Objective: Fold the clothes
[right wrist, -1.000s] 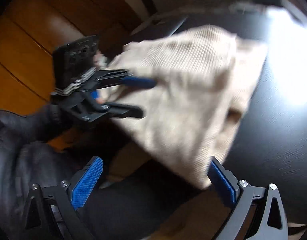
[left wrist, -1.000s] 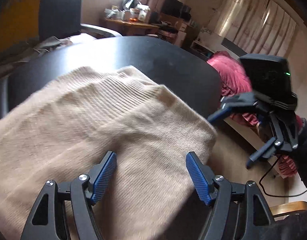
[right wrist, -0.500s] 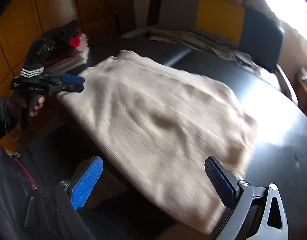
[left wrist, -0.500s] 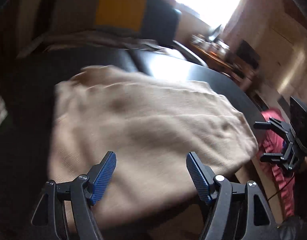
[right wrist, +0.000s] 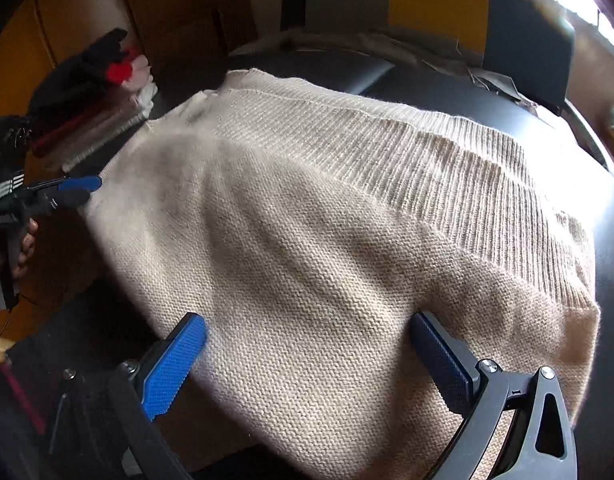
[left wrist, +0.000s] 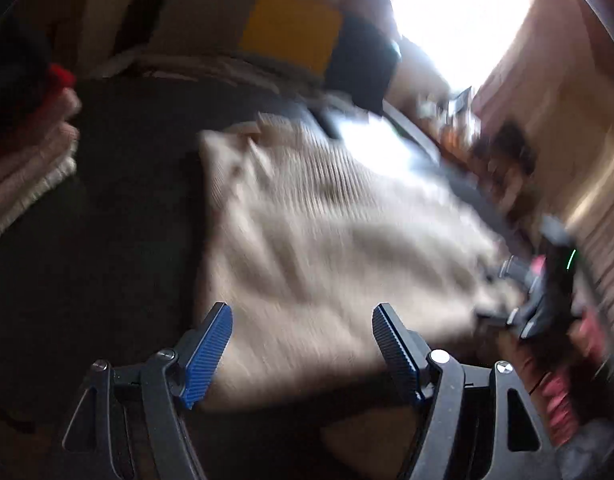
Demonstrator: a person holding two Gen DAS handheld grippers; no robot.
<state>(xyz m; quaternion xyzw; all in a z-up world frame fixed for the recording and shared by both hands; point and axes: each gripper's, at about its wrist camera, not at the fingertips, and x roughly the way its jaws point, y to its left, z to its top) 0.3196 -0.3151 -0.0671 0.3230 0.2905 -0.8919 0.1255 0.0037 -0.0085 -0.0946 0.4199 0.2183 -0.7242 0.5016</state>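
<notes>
The beige sweater [right wrist: 315,240] lies flat on the dark desk [right wrist: 611,264], folded into a broad slab whose near edge hangs slightly over the desk's front rim. Its ribbed band [right wrist: 459,168] runs along the far side, from the far left corner down toward the right, so the long axis lies left to right across both views.

The right hand-held gripper [right wrist: 307,360] hovers just above the near edge, jaws spread wide and holding nothing; the knit sits directly ahead of it and beneath the gap, and whether a finger touches the cloth I cannot tell. The left hand-held gripper [left wrist: 303,344] is likewise spread and empty, in front of the sweater's near left part. Seen from the right wrist, it [right wrist: 73,190] sits at the left edge of the sweater, its blue fingers right beside the cloth. The left wrist view is smeared by motion, so fine contact there is unreadable.

A stack of folded clothes [right wrist: 99,112] stands on the desk just beyond the sweater's far left corner, near the left side.

Judging from this, the sweater looks close to finished, and the next move, a last fold or a transfer to the stack, turns on the left side: the stack lies leftward and away, so the left hand is nearer to it.
</notes>
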